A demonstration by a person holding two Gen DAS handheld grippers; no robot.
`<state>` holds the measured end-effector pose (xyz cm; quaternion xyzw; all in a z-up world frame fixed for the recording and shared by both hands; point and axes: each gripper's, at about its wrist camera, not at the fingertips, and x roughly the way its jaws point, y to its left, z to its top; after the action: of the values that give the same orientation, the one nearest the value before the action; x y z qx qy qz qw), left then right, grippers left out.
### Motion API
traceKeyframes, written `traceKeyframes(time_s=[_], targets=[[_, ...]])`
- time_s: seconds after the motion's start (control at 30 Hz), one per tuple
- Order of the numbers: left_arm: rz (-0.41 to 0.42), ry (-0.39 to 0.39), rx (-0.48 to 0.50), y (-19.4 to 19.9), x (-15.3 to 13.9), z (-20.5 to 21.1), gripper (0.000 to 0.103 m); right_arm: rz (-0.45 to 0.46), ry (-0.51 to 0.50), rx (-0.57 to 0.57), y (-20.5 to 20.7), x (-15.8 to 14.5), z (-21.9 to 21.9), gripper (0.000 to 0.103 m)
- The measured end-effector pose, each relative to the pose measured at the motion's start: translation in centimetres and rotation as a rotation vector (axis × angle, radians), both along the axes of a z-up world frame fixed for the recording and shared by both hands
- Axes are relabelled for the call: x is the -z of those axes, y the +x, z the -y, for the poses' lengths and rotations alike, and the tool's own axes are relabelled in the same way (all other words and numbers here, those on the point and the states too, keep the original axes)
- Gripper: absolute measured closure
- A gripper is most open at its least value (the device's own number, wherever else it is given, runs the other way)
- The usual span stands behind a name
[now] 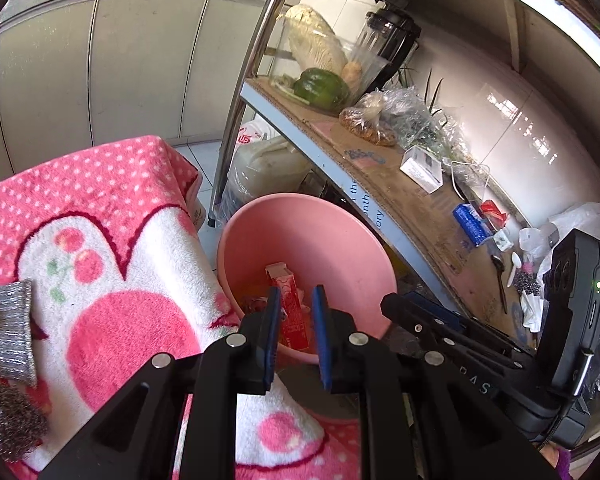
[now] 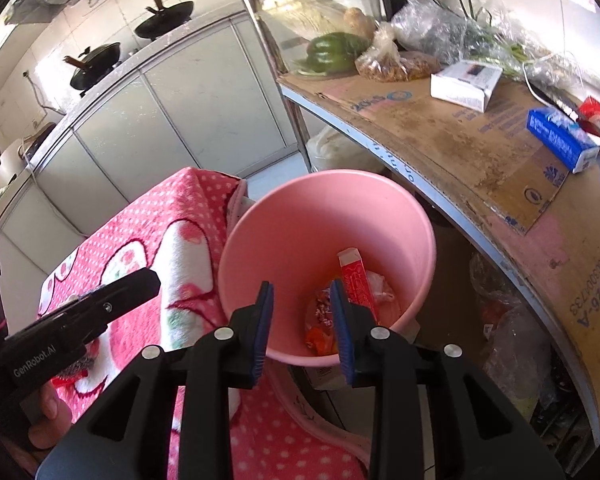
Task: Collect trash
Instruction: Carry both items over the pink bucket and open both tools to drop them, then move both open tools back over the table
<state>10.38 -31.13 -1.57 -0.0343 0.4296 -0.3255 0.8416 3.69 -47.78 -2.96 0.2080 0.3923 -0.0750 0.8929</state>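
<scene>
A pink plastic bin stands on the floor between a pink blanket-covered surface and a shelf. Inside lie a red carton and crumpled wrappers. My left gripper is open and empty, held over the bin's near rim. My right gripper is open and empty, also above the bin's near rim. The right gripper's body shows in the left wrist view; the left one's body shows in the right wrist view.
A pink dotted blanket with a steel-wool scourer lies to the left. A cardboard-topped shelf at the right holds a white box, a blue packet, bagged food, vegetables, a blender and a white spoon.
</scene>
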Motion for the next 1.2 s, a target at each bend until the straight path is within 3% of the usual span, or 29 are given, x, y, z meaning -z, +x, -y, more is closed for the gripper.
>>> traceKeyframes(time_s=[0.3,0.53,0.87,1.2], targets=[[0.069,0.006,-0.006,-2.9,-3.1,-3.4,0.088,0.066,-0.020,-0.109,-1.5,-3.1,-4.1,0.065],[0.117,0.058,-0.051,-5.4,-3.8,-8.0,0.088,0.078,-0.027,-0.214,-1.6,-4.1,-8.1,0.065],[0.174,0.121,-0.202,-8.3,-4.0,-17.8,0.088,0.052,-0.021,-0.374,-1.0,-3.4,-14.6,0.065],[0.148,0.138,-0.372,-9.5,-3.3,-26.5,0.088,0.026,-0.010,-0.469,-0.2,-2.7,-18.6,0.065]])
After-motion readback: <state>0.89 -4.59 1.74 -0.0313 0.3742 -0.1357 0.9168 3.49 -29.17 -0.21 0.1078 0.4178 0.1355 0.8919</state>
